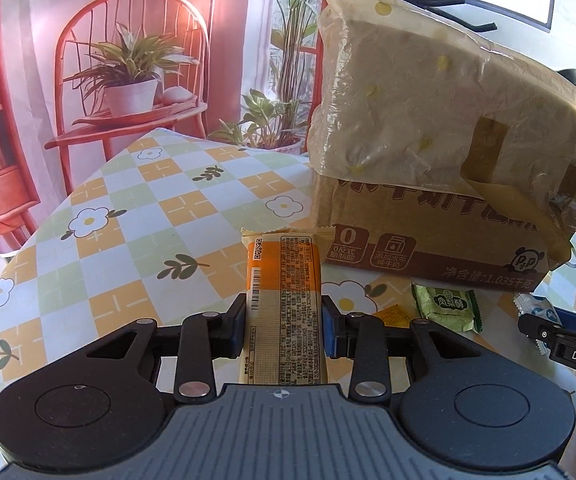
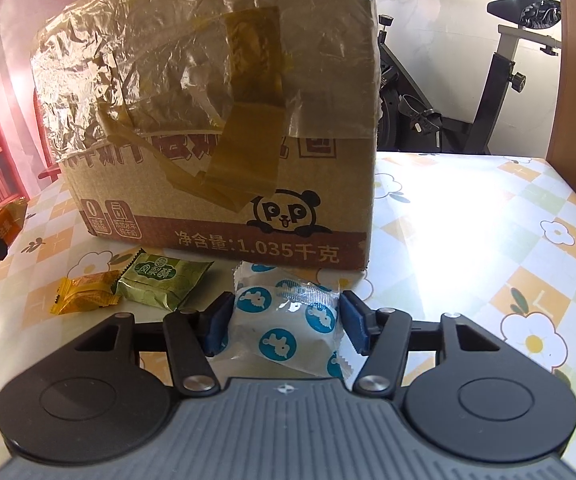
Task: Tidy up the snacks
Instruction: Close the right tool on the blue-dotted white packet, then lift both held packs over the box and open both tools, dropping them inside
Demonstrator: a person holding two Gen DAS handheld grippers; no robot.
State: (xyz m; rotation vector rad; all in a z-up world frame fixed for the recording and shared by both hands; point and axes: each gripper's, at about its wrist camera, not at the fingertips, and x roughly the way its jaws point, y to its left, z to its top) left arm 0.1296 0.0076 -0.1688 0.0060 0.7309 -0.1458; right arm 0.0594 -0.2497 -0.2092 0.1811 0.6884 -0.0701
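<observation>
Left wrist view: the left gripper (image 1: 284, 330) pinches the long orange snack bar (image 1: 283, 304) across its middle, above the table (image 1: 128, 208); light, fairly stiff. Right wrist view: the right gripper (image 2: 286, 328) brackets the soft, slippery white rabbit-print packet (image 2: 288, 328) lying beside the cardboard box (image 2: 216, 128); contact unclear, best gripped mid-body.

I see a long orange snack bar (image 1: 283, 304) lifted lengthwise, a white packet with blue bunnies (image 2: 284, 330), a green packet (image 2: 164, 282) and a small yellow candy (image 2: 84, 290) lying by the taped cardboard box (image 2: 216, 128).
</observation>
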